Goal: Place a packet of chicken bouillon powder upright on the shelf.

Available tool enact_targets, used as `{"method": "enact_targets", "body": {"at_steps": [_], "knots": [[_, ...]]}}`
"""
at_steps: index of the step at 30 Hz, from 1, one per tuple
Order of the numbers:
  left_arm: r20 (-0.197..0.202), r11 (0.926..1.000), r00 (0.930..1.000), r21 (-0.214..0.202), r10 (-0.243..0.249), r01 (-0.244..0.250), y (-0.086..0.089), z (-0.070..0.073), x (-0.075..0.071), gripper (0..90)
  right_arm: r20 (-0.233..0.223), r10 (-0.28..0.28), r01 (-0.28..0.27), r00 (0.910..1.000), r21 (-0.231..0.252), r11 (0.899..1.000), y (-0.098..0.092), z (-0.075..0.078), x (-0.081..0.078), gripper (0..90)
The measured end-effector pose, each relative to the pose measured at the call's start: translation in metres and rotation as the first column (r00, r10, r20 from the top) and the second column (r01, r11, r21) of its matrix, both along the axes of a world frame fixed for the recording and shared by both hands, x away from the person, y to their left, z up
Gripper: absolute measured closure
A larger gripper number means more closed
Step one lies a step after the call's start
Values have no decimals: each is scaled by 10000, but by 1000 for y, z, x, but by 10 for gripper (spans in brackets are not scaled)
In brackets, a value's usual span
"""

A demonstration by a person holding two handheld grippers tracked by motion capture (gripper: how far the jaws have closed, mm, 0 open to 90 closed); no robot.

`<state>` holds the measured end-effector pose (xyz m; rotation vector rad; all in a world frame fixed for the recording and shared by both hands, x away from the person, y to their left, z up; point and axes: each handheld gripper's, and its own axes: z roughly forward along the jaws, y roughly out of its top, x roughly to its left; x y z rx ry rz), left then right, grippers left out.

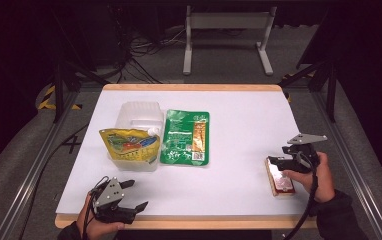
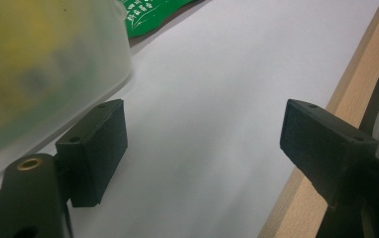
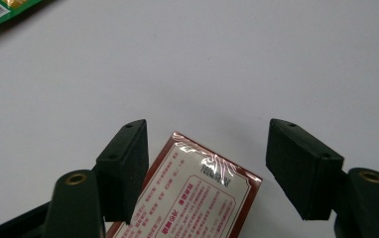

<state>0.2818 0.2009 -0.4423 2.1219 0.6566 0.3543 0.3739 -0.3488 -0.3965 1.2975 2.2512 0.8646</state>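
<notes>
red packet (image 1: 280,176) | flat on counter (image 1: 239,125) near right edge, right tongs (image 3: 205,163) open astride it, not gripped | left tongs (image 2: 202,148) open, empty, beside clear tub (image 1: 135,135) | pick-up judged pending

The left gripper (image 2: 202,148) is seen with its two black jaws standing wide apart, nothing between them but the white bench (image 2: 217,99). A translucent plastic container (image 2: 53,64), blurred, with yellow inside, is seen just above the left-hand jaw. A green packet (image 2: 150,15) is seen at the top. The bench's wooden edge (image 2: 356,84) runs along the right.
</notes>
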Motion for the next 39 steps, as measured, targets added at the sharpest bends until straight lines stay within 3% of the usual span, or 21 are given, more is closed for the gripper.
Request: {"method": "enact_targets", "body": {"at_steps": [6, 10, 11, 18, 22, 33, 39], "knots": [[29, 10000, 10000, -19, -37, 37, 1, 0, 0, 188, -1069, -702, 726, 9918, 185, 9972, -5, -11, 7, 250], [31, 10000, 10000, -25, -74, 74, 1, 0, -1, 188, -1388, -859, 948, 9866, 588, 9938, -9, -15, 11, 229], [48, 9999, 9999, -47, -93, 93, 1, 0, -1, 187, -1609, -683, 838, 9846, 919, 9922, -11, -17, 13, 223], [29, 9999, 9999, 35, -151, 151, 1, 0, 0, 187, -2207, -335, 700, 9748, 1600, 9846, -18, -22, 15, 193], [-3, 9998, 9998, 60, -184, 184, 0, 0, 0, 187, -2434, -147, 498, 9698, 1386, 9891, -13, -26, 17, 163], [-56, 9995, 9995, -19, -301, 300, -2, 0, 0, 188, -2176, -319, 482, 9755, 700, 9964, -1, -26, 18, 200], [-149, 9991, 9991, -153, -401, 398, -1, 0, 0, 188, -1935, -251, 385, 9808, 656, 9971, 2, -22, 16, 238]]}}
